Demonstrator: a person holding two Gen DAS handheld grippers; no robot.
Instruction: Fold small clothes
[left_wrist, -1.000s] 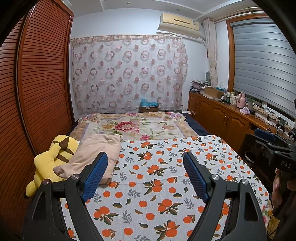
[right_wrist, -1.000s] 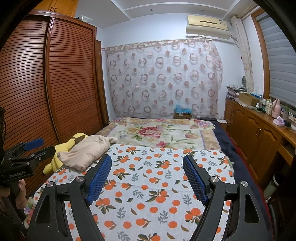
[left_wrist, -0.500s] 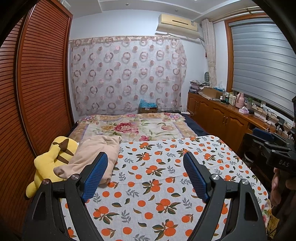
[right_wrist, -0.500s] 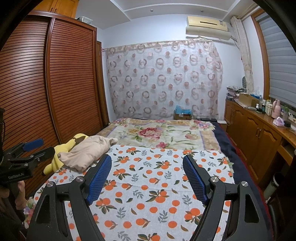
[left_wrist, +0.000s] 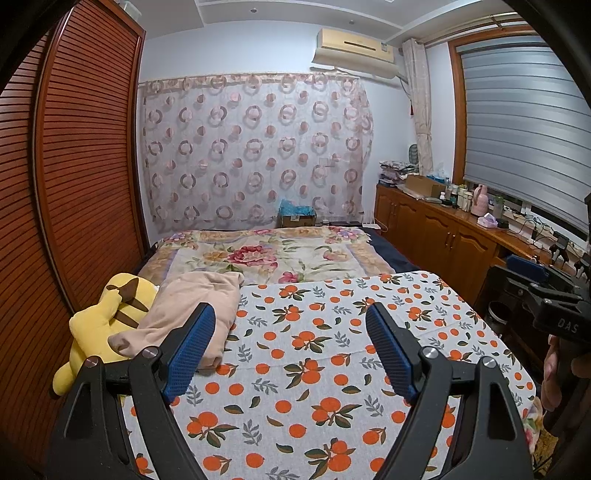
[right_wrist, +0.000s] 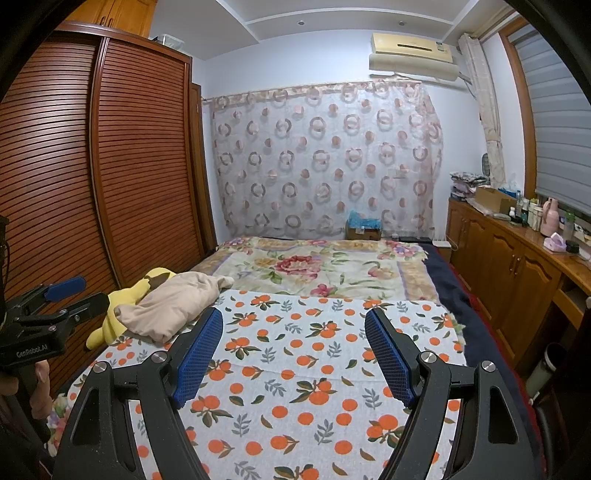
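Both hand-held grippers, left (left_wrist: 290, 345) and right (right_wrist: 293, 349), hover spread wide and empty above the bed (left_wrist: 332, 354). The beige garment (left_wrist: 192, 314) lies bunched at ten o'clock against a yellow plush toy (left_wrist: 107, 317), not neatly folded.

Both views are evenly lit by soft indoor light from above — small recessed spots show in the ceiling (left_wrist: 295, 22). No hard shadows fall on the bed (left_wrist: 314, 350); only a faint shade lies under each gripper finger. The wall (right_wrist: 295, 55) carries a cool bluish cast. The blind (left_wrist: 517, 122) reads grey, with no daylight glare. A mild sheen shows on the wardrobe (right_wrist: 140, 166) slats and the counter (right_wrist: 546, 251). Focus is sharp at centre. Fisheye distortion is strong — the wardrobe and blind bow outward, and black vignette fills all corners. The far-edge gripper in each view is dark and slightly soft.
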